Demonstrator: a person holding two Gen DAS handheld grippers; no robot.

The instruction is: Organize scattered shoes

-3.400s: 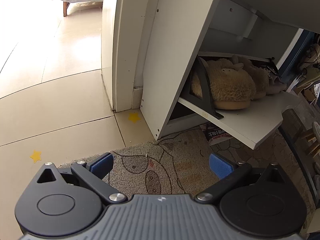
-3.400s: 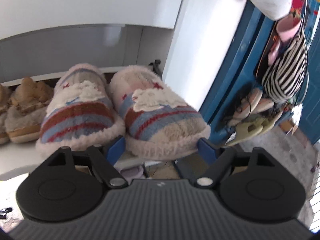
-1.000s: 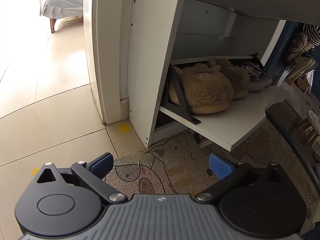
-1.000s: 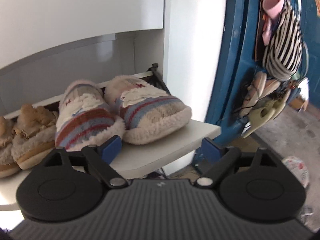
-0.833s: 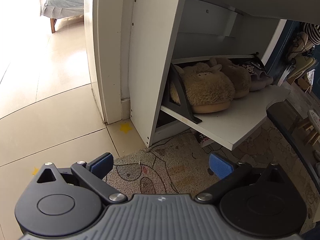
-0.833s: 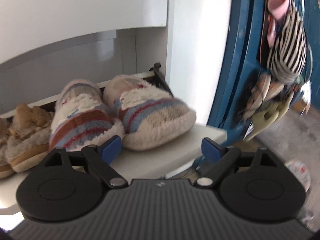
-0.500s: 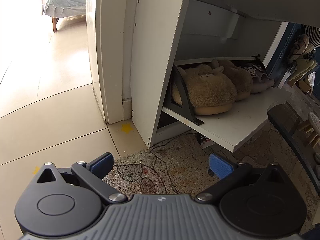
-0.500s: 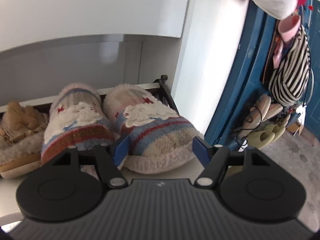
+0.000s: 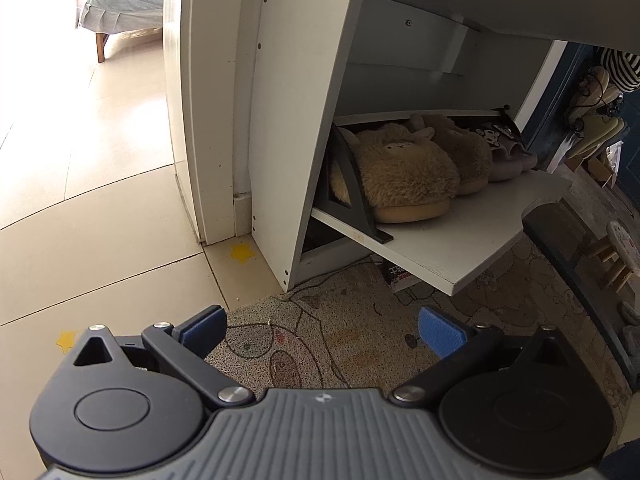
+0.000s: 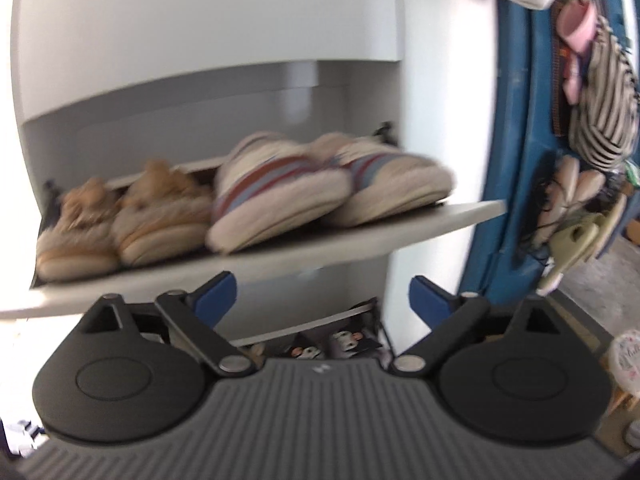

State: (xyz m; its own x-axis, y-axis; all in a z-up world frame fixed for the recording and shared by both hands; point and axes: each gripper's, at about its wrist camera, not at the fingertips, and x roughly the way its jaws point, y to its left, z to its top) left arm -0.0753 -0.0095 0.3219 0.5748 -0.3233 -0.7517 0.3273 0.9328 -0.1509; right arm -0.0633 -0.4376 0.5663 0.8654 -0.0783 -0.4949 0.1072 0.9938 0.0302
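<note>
In the right wrist view, two striped fleece slippers (image 10: 280, 184) and two tan furry slippers (image 10: 120, 216) stand side by side on a tilted-out white shelf (image 10: 320, 240) of the shoe cabinet. My right gripper (image 10: 322, 296) is open and empty, just below and in front of that shelf. In the left wrist view, tan furry slippers (image 9: 404, 172) and a dark cartoon-print slipper (image 9: 504, 148) stand on a lower tilted-out shelf (image 9: 460, 240). My left gripper (image 9: 320, 328) is open and empty, low over the doormat (image 9: 340, 332).
The white cabinet side panel (image 9: 296, 120) stands on the left. A blue door (image 10: 516, 160) on the right carries hanging shoes and a striped bag (image 10: 604, 112). Beige floor tiles (image 9: 80, 200) stretch left. A small stool (image 9: 620, 248) stands at the right.
My right gripper has pulled back and dropped from close above the striped slippers to below their shelf, and its view is blurred. My left gripper has hardly moved.
</note>
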